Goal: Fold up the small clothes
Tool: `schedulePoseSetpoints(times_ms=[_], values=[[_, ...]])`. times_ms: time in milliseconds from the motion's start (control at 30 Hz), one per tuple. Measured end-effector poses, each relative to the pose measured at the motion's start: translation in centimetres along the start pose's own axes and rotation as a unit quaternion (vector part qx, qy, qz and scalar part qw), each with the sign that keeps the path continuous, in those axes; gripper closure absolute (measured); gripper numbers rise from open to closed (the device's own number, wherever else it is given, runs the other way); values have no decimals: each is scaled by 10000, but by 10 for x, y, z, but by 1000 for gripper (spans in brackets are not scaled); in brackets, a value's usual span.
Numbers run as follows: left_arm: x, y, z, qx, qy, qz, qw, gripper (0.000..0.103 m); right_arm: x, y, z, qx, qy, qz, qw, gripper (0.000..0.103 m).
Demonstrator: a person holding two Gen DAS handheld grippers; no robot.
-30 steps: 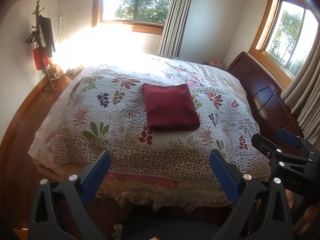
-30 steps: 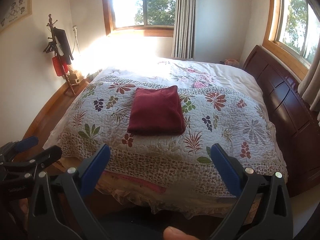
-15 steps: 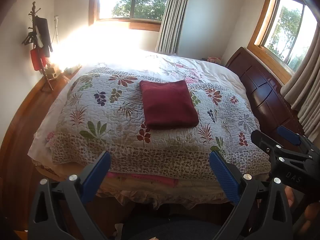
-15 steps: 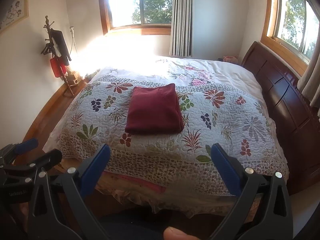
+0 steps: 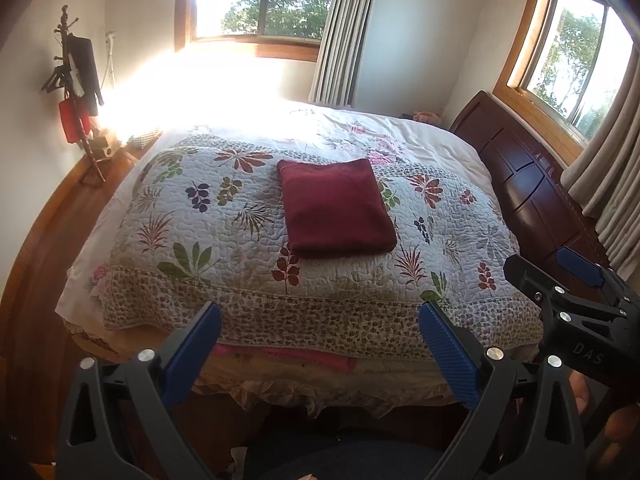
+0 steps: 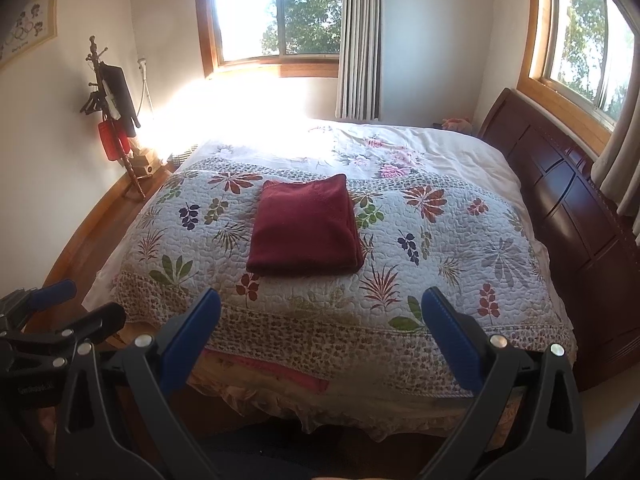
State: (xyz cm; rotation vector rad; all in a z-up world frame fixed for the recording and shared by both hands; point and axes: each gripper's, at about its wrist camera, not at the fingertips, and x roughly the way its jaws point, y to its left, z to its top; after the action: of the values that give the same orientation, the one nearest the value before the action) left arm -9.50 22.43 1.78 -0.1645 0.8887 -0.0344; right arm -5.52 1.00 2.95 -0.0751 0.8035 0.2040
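Note:
A dark red garment (image 5: 336, 208) (image 6: 306, 228) lies folded into a neat rectangle on the floral quilt (image 5: 224, 248) (image 6: 460, 248) in the middle of the bed. My left gripper (image 5: 320, 320) hangs open well short of the bed's near edge, nothing between its blue fingers. My right gripper (image 6: 320, 308) is open too, held at the same distance, empty. Each gripper shows at the edge of the other's view: the right one (image 5: 560, 280) at far right, the left one (image 6: 64, 308) at far left.
A dark wooden headboard (image 5: 532, 184) (image 6: 580, 208) runs along the bed's right side under a window. A coat stand (image 5: 76, 92) (image 6: 116, 116) with hanging items is by the left wall. Wooden floor (image 6: 92, 236) runs along the bed's left side. A fingertip (image 5: 580, 392) shows at lower right.
Both grippers have tilted and drifted slightly, so the bed and folded garment sit a little lower in each view. The garment itself has not moved.

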Motion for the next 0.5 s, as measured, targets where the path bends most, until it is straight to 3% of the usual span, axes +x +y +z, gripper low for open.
schedulePoseSetpoints(times_ms=[500], values=[[1, 1, 2, 11, 10, 39, 10000, 4, 2, 1, 0, 15, 15, 31, 10000, 3]])
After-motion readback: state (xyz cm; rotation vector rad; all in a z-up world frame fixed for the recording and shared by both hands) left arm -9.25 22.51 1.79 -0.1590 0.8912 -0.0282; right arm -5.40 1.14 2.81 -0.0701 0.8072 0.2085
